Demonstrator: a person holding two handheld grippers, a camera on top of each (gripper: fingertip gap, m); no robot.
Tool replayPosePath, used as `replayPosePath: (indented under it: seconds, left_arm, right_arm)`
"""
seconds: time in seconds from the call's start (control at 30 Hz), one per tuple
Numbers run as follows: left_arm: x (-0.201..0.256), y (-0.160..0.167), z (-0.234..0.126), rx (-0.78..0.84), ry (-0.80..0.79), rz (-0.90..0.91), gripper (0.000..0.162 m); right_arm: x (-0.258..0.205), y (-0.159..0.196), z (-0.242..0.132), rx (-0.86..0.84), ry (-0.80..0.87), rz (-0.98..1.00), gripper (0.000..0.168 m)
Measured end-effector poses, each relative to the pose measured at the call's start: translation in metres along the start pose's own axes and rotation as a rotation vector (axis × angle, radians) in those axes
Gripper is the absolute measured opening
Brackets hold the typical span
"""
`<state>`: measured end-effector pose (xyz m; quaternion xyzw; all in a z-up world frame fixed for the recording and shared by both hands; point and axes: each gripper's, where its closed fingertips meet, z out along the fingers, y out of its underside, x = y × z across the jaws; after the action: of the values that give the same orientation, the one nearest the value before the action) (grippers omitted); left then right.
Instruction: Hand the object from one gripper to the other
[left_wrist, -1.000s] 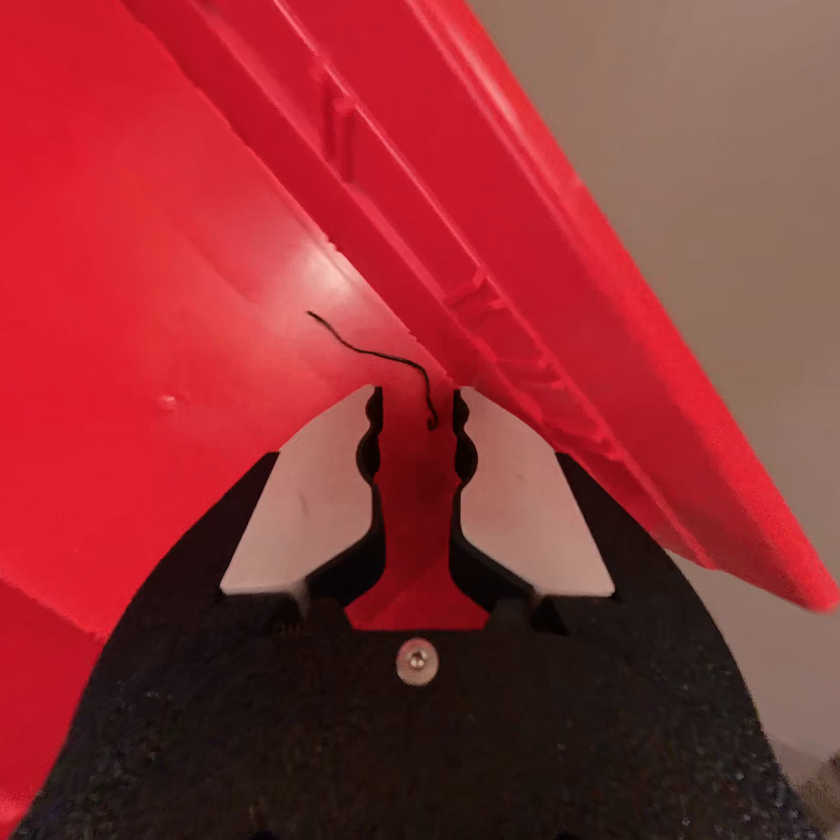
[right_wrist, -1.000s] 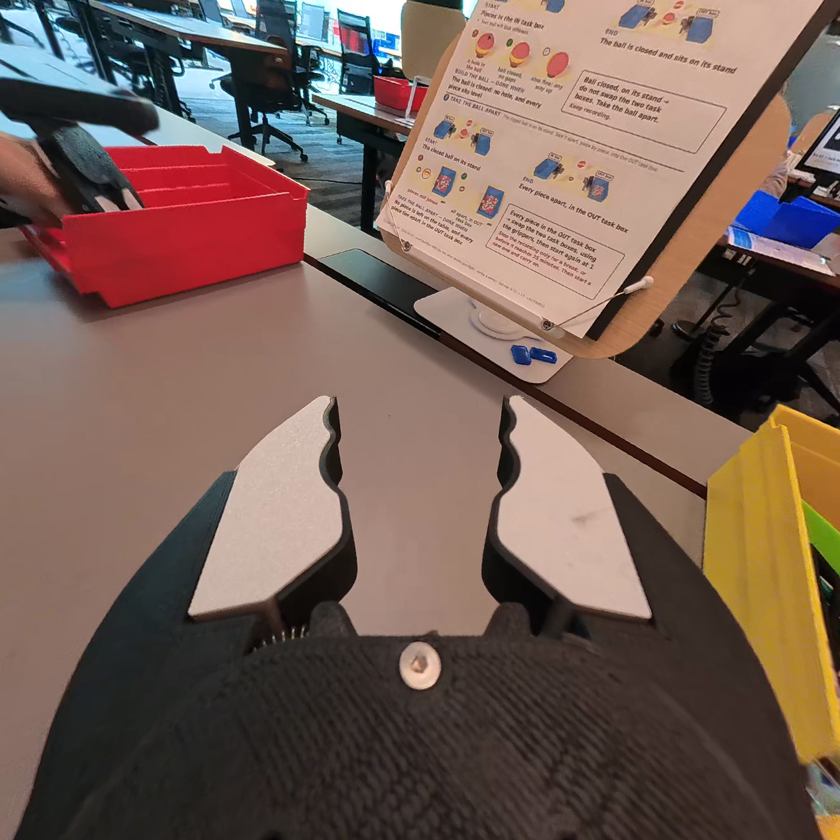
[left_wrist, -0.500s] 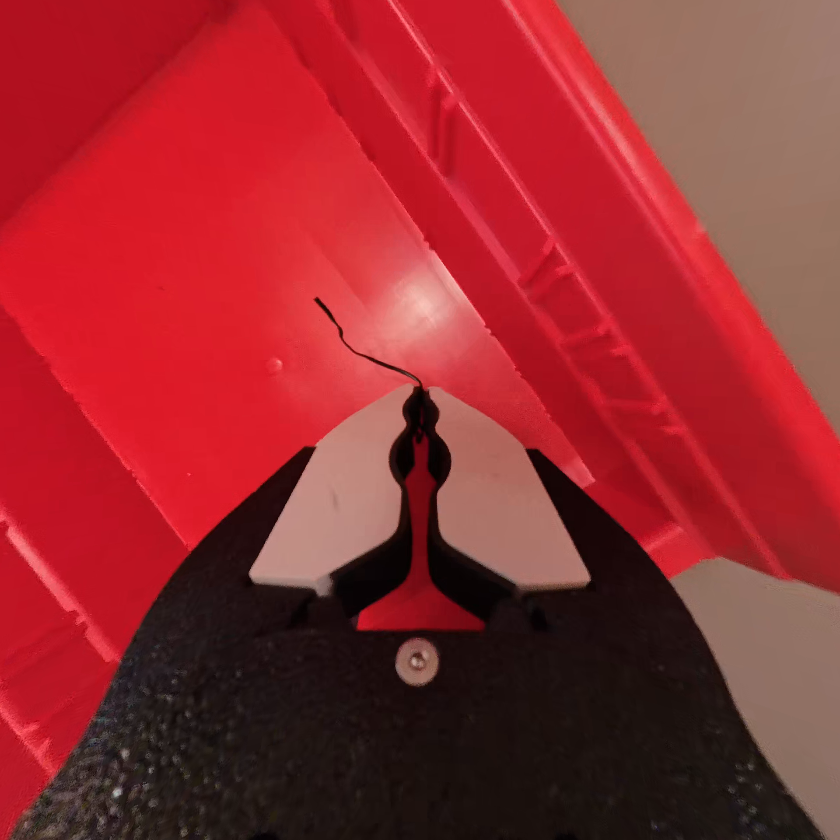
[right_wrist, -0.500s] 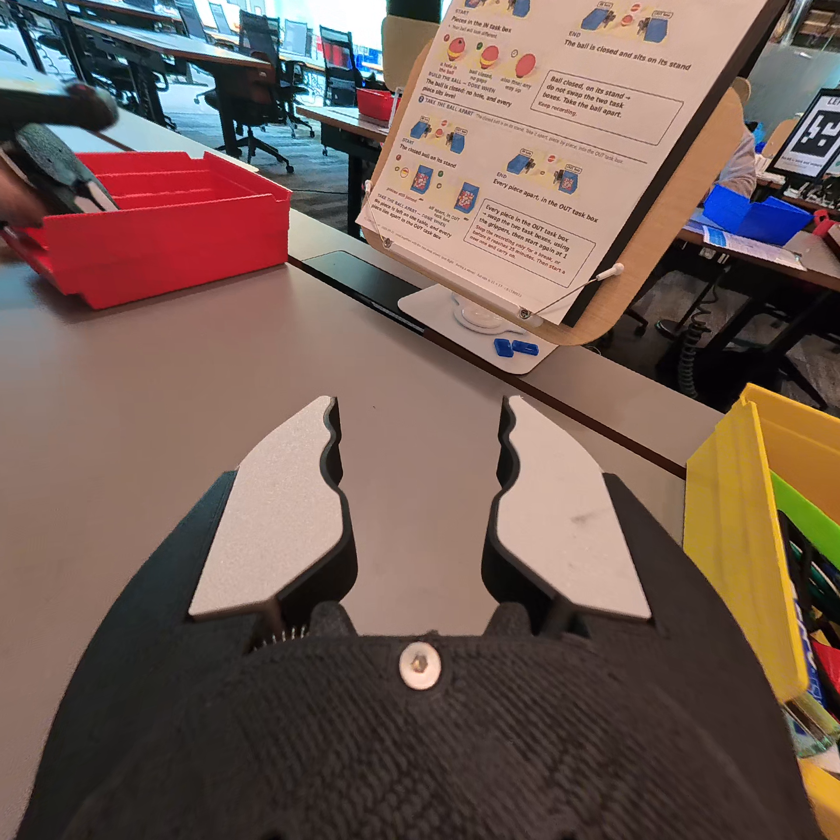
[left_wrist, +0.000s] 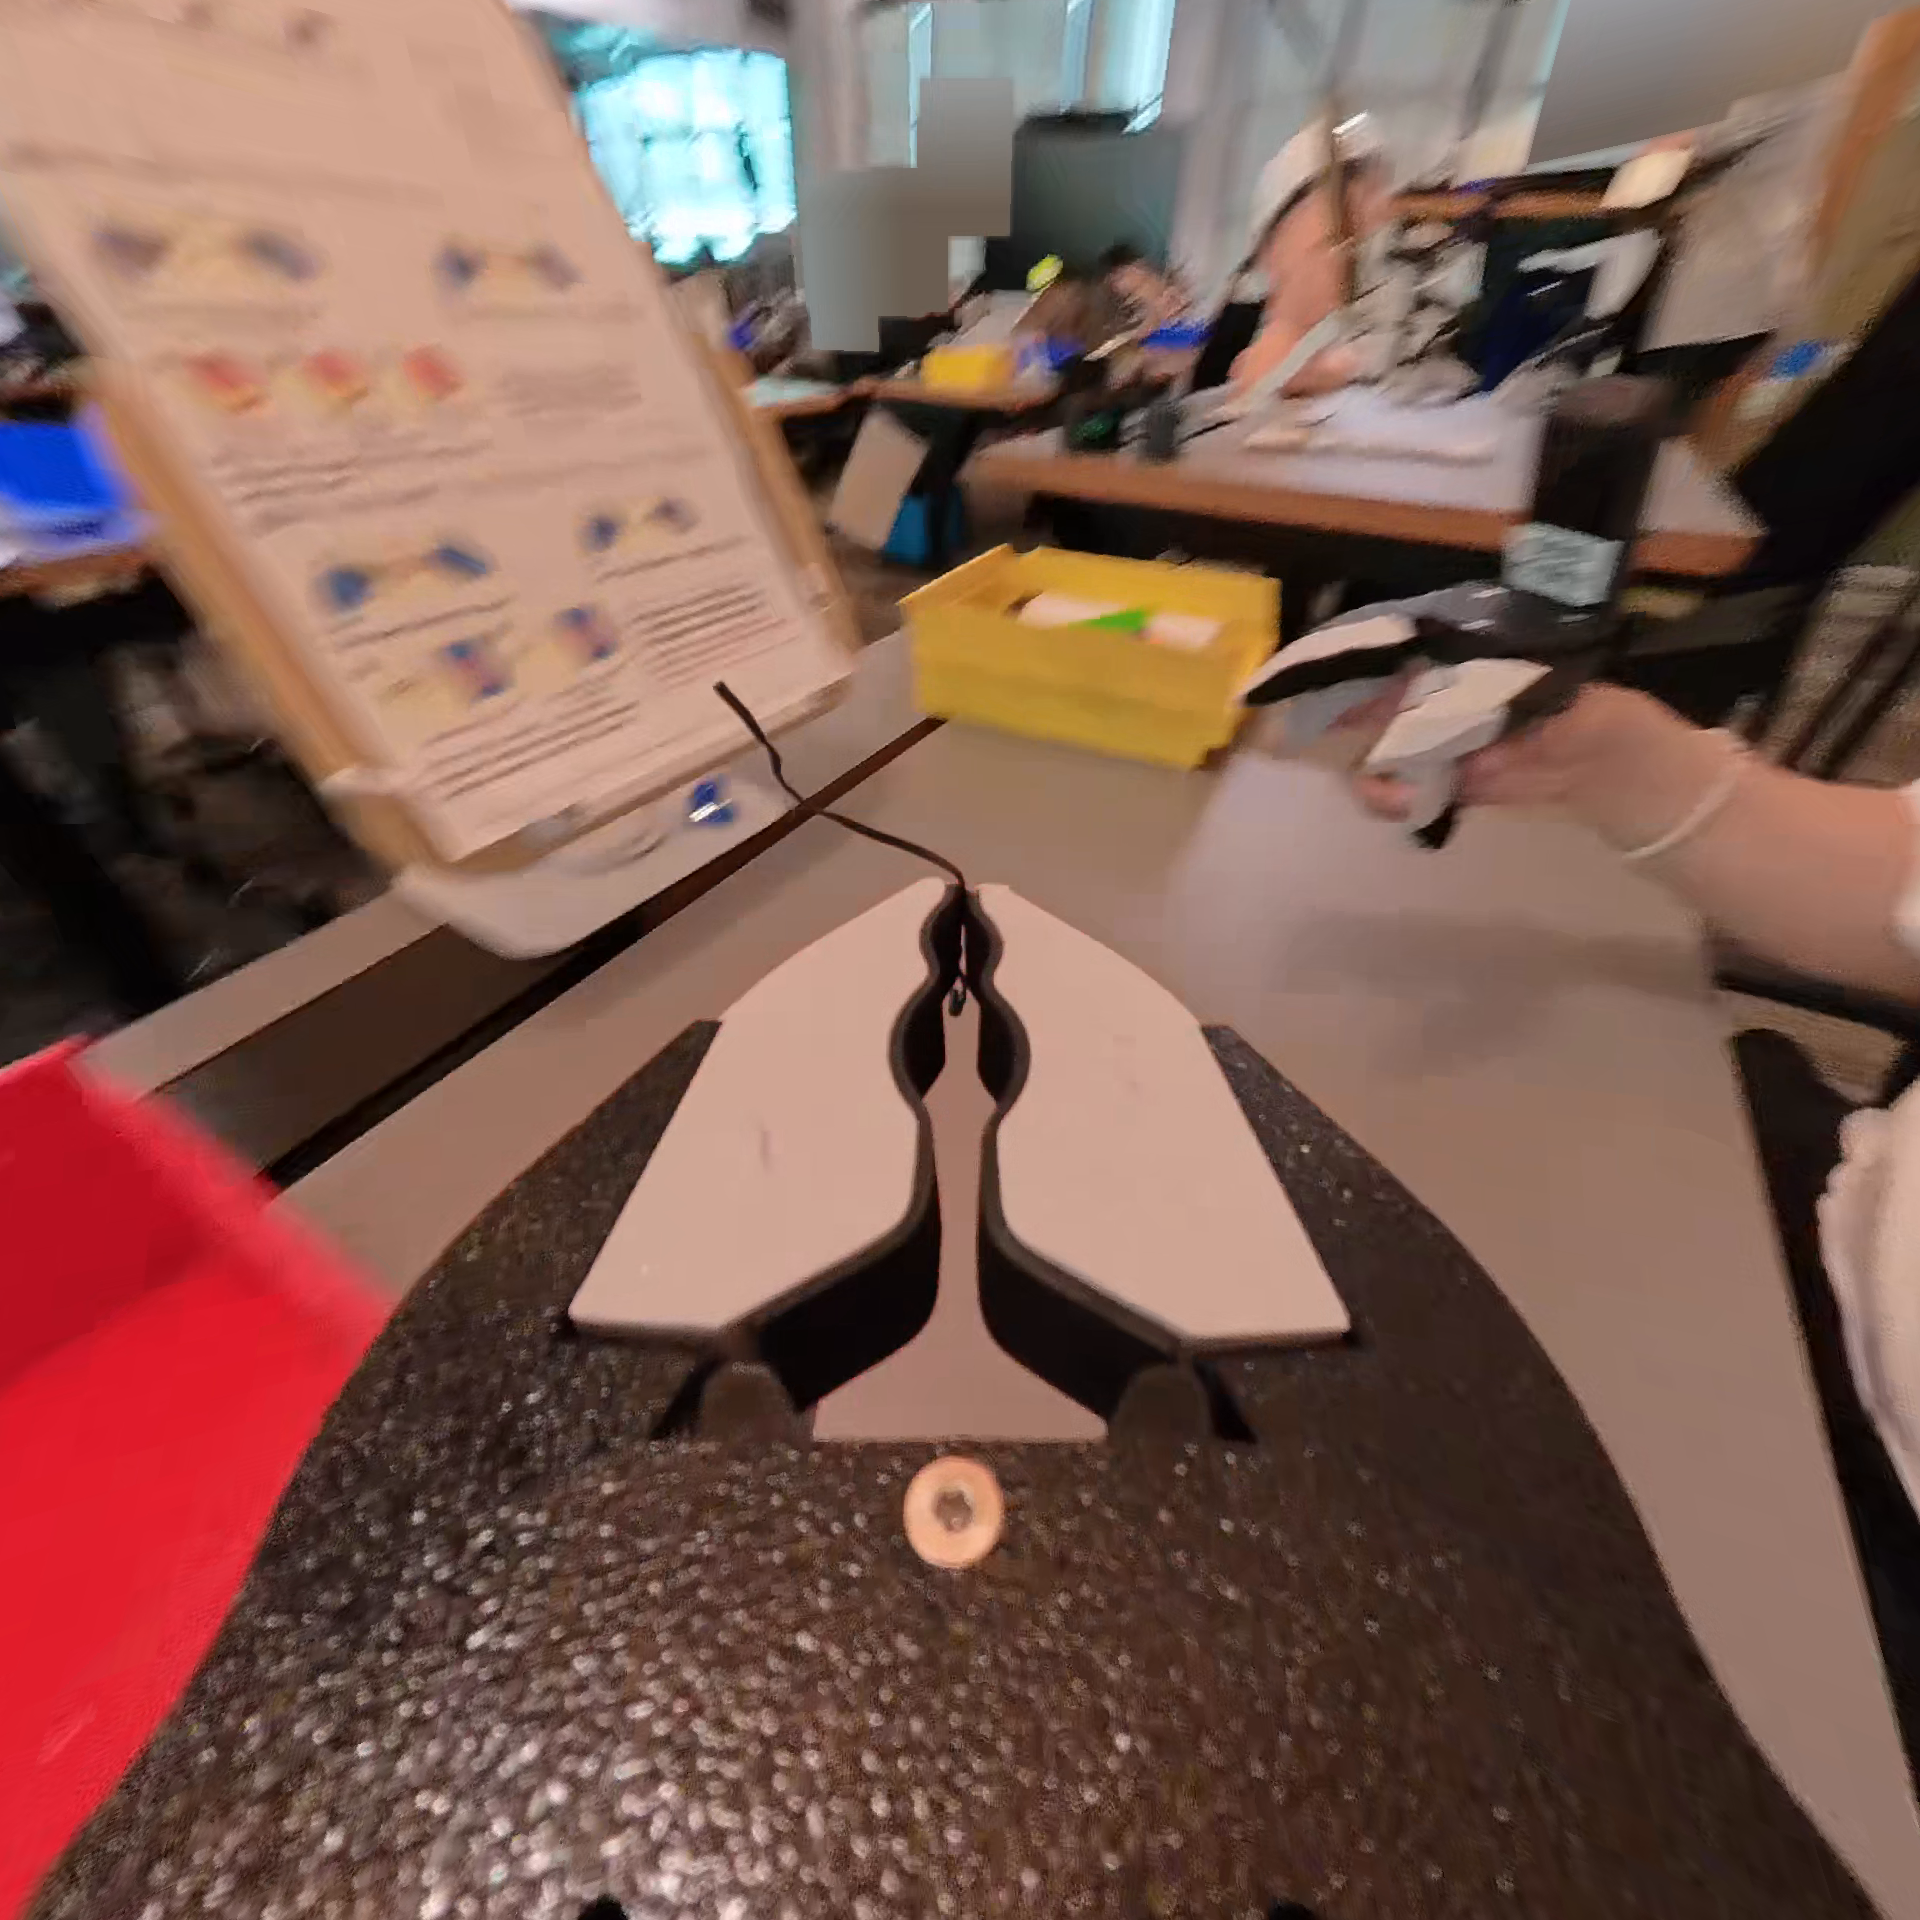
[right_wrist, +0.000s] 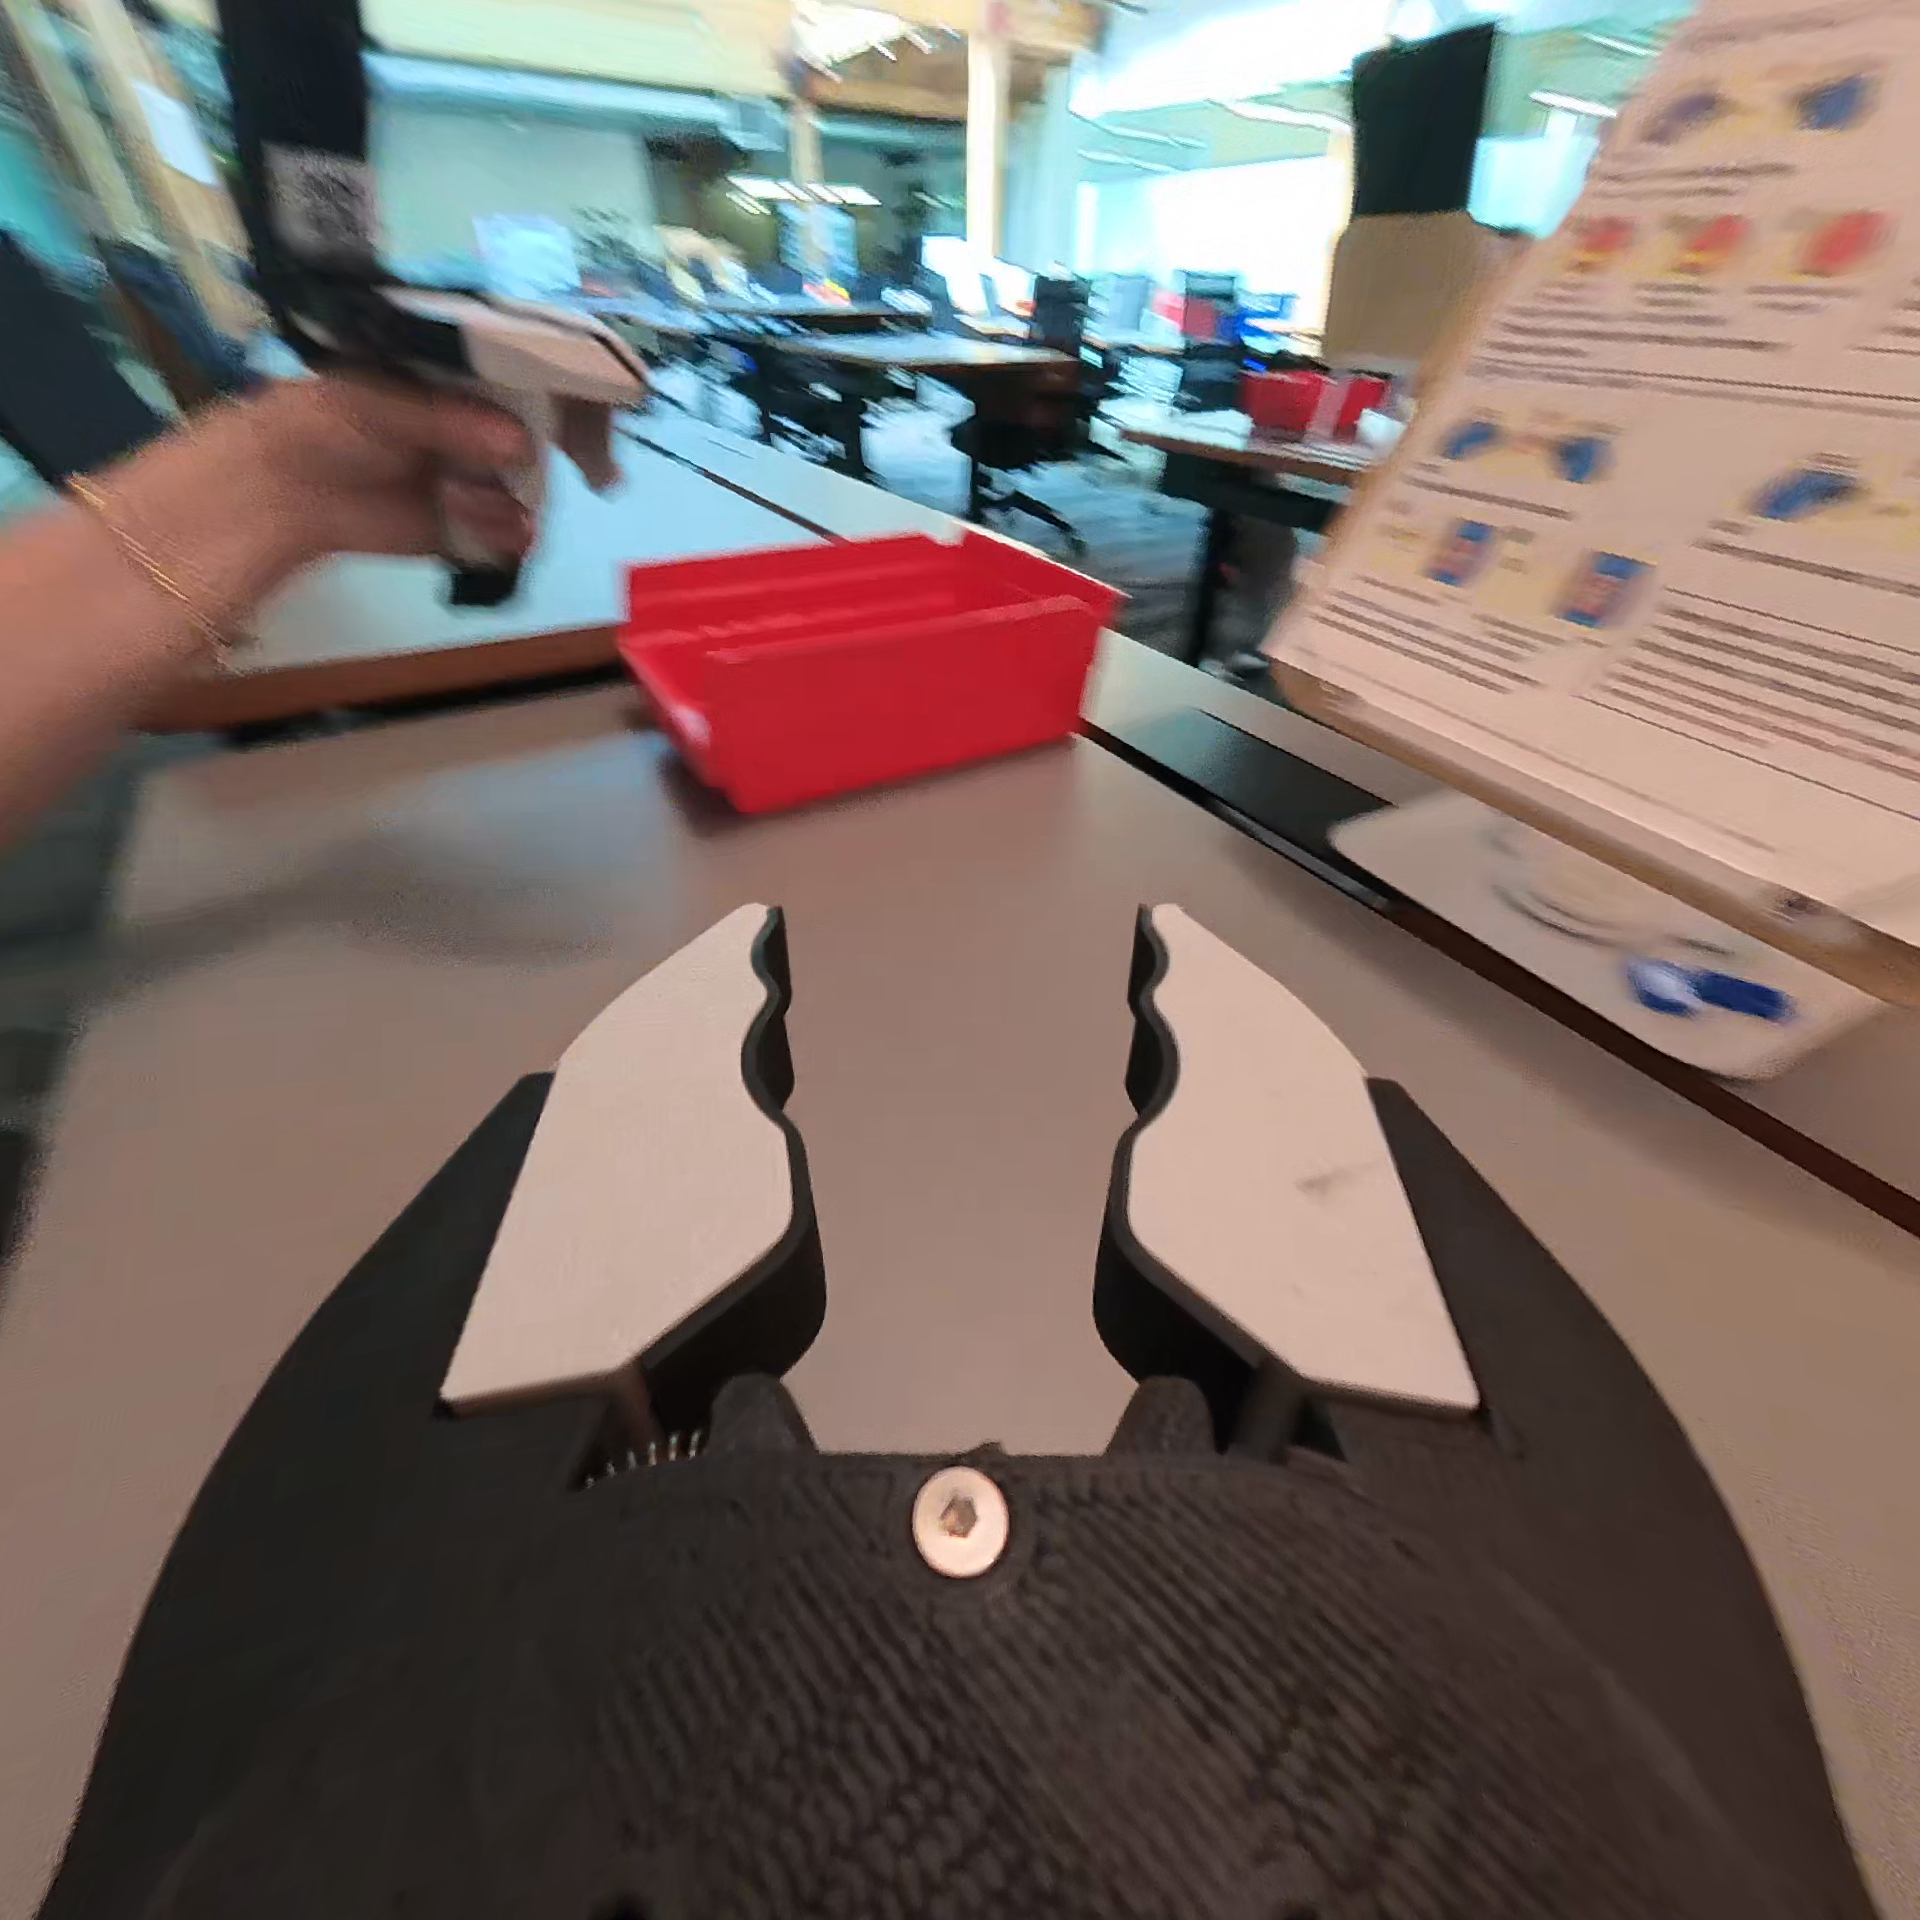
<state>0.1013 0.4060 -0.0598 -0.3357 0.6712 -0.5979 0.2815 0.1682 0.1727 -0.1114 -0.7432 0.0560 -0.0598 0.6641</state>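
A thin black wire (left_wrist: 790, 792) curls up and to the left out of the tips of my left gripper (left_wrist: 961, 891), which is shut on its lower end and held above the grey table (left_wrist: 1351, 1039). In the right wrist view the left gripper (right_wrist: 621, 393) is blurred at the upper left, above the red bin (right_wrist: 883, 675); the wire is too thin to see there. My right gripper (right_wrist: 956, 914) is open and empty over the table. It also shows at the right of the left wrist view (left_wrist: 1311, 727), held by a hand, apart from the wire.
The red bin (left_wrist: 125, 1351) is at the left gripper's lower left. A yellow bin (left_wrist: 1081, 665) with items stands at the table's far right. An instruction board on a white stand (left_wrist: 416, 468) rises along the back edge, also in the right wrist view (right_wrist: 1662, 520). The left gripper's tips are roughly 25 cm from the right gripper's.
My left gripper shut on the wire inside the red bin, then lifted it out and swung toward the right gripper. The right gripper turned left toward the red bin, staying open.
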Motion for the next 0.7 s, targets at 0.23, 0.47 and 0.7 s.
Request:
replayPosePath:
  seconds: [0.23, 0.47, 0.7]
  left_arm:
    - [0.149, 0.026, 0.097, 0.041, 0.212, 0.290, 0.000]
    - [0.224, 0.046, 0.138, -0.017, 0.307, 0.364, 0.000]
    - [0.261, 0.042, 0.143, -0.032, 0.332, 0.405, 0.000]
  right_arm:
    - [-0.076, -0.046, 0.024, 0.113, -0.336, 0.306, 0.067]
    - [-0.085, -0.037, -0.025, 0.052, -0.320, 0.118, 0.025]
    - [-0.101, -0.029, -0.057, 0.079, -0.281, 0.035, 0.005]
